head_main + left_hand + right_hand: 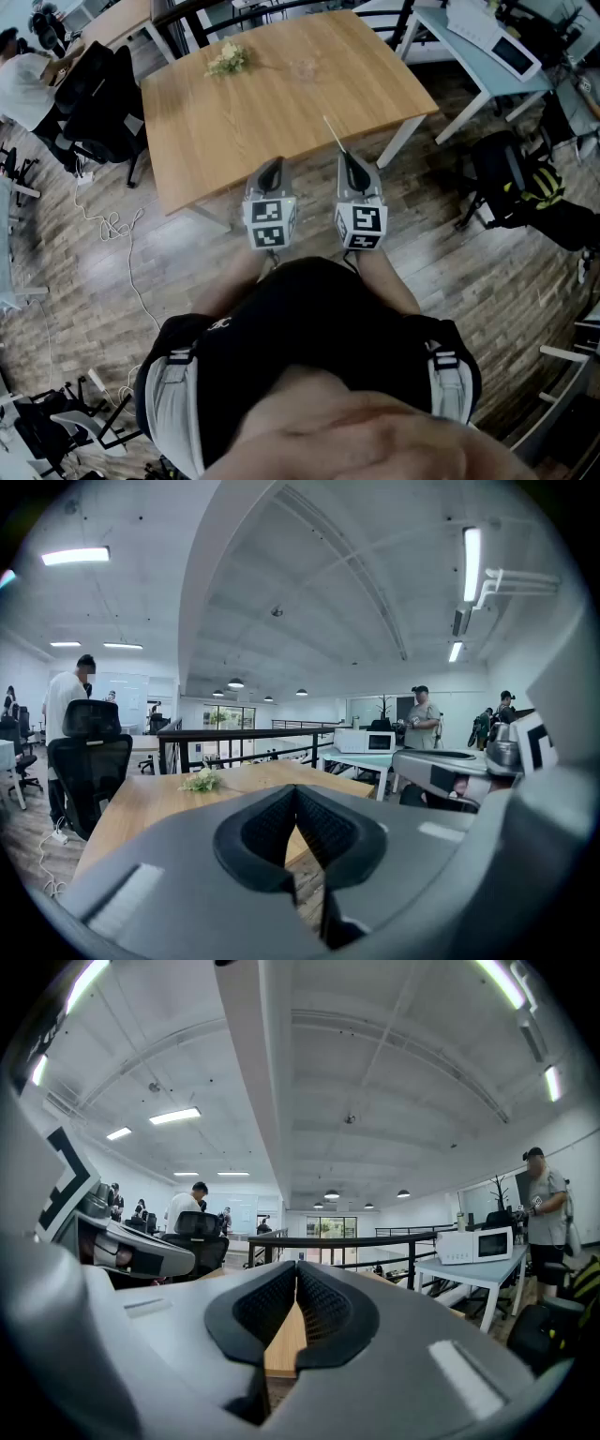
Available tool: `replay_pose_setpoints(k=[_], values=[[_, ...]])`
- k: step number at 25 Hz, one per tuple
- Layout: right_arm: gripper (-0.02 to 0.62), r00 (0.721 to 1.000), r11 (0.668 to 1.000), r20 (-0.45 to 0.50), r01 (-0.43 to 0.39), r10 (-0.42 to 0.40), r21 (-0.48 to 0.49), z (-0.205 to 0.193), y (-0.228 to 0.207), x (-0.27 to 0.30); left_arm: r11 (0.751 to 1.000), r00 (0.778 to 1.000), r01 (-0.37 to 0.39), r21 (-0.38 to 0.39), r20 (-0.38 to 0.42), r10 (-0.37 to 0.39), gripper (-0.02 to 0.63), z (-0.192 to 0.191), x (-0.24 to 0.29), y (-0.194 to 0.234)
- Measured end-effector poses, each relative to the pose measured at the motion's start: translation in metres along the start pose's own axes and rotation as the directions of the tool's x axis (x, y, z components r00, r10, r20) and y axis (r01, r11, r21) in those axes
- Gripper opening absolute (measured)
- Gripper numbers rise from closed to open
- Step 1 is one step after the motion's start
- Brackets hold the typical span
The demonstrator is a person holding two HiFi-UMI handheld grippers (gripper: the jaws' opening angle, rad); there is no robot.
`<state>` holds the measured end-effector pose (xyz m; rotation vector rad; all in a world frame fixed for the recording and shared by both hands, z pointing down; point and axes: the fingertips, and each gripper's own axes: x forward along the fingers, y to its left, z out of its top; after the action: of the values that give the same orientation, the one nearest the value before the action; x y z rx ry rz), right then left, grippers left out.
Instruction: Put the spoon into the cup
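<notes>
Nearest the lens, the person's torso (309, 347) in a dark top is seen from above. Just beyond it, the right gripper (349, 156) is held with its jaws together. A thin pale spoon (334, 133) is seen clamped at their tips; its bowl cannot be made out. The spoon's long axis is directed away from the person and slightly leftward, with its free end over the wooden table (234, 131), near the front edge. Beside it, the left gripper (274, 161) is likewise closed, pad against pad, with nothing between.

Farther along the table a faint glassy outline is seen, taken to be the cup (305, 67), well apart from the spoon. Only bare tabletop lies between them. A flower sprig (228, 59) is laid left of the cup, off that line. A black office chair (103, 94) is placed at the table's left and a white desk (469, 56) at its right. A dark backpack (525, 183) is set on the floor.
</notes>
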<state>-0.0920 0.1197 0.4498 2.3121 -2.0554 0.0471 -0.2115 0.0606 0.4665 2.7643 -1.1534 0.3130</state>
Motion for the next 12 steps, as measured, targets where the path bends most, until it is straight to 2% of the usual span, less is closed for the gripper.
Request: replay_pose_setpoints(k=[12], values=[[0.005, 0.999, 0.999, 0.034, -0.031, 0.03, 0.032, 0.002, -0.013, 0.002, 1.0, 1.0, 0.011, 0.008, -0.015, -0.011, 0.012, 0.0, 0.017, -0.02]])
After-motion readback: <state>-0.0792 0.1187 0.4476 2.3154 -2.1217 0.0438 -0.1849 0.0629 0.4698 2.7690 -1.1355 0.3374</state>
